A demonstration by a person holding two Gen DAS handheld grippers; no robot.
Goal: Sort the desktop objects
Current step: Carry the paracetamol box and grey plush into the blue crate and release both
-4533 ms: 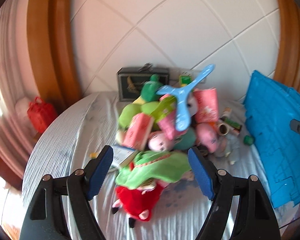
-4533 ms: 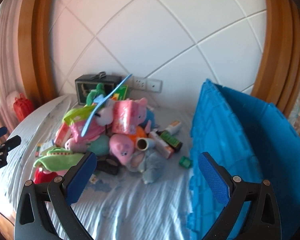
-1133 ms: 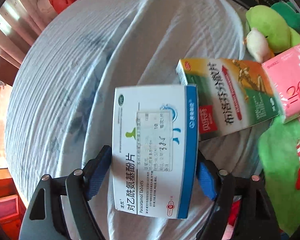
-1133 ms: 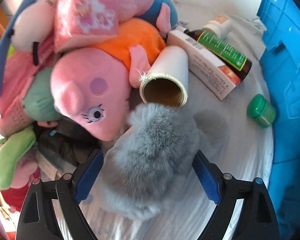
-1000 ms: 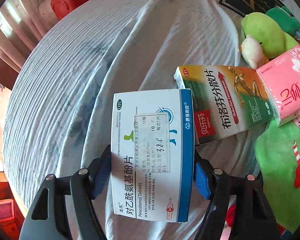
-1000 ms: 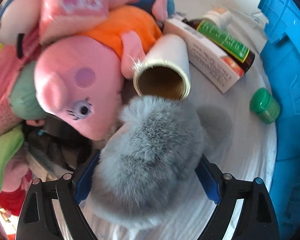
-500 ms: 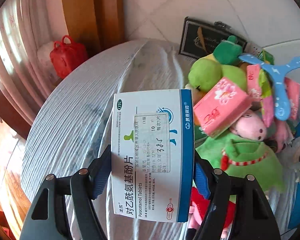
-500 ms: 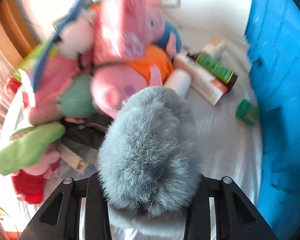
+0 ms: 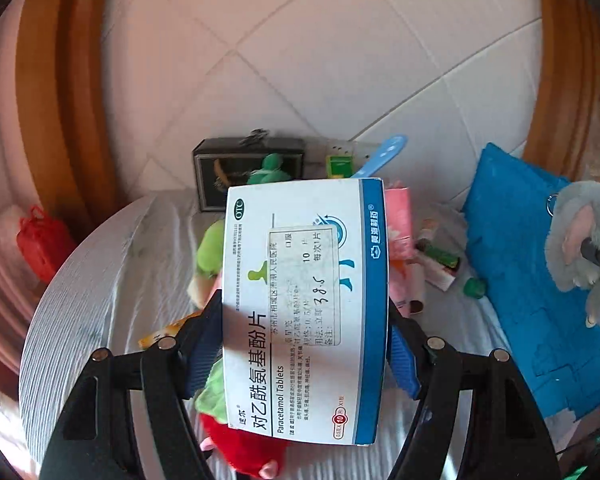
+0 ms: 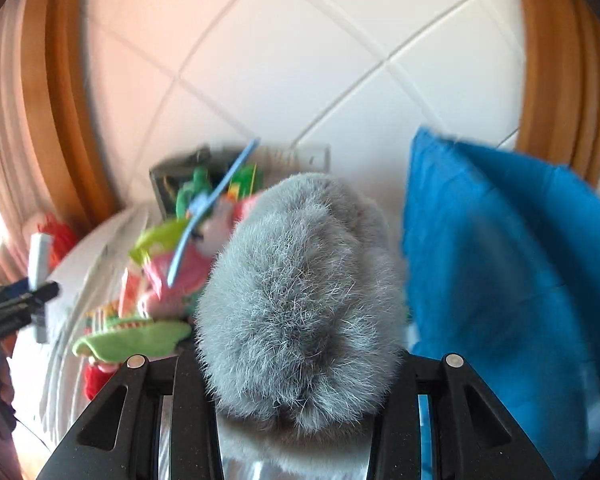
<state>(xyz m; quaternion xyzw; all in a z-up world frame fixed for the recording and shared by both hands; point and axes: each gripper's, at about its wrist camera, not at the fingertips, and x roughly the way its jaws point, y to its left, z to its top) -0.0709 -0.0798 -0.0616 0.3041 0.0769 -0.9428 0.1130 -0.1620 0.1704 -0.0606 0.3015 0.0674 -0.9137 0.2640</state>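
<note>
Left tool [image 9: 305, 344] clamped across white pill box [image 9: 304, 312], long axis pointing away, right tool [image 10: 300, 376] clenched on grey plush [image 10: 300, 300], both raised above pile, blue crate [image 10: 512, 280] nearer right.

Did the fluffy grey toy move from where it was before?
Yes. The grey toy, clamped in the right gripper, was lifted up off the bed: it lay low beside the toy pile, now it hangs above it.
</note>
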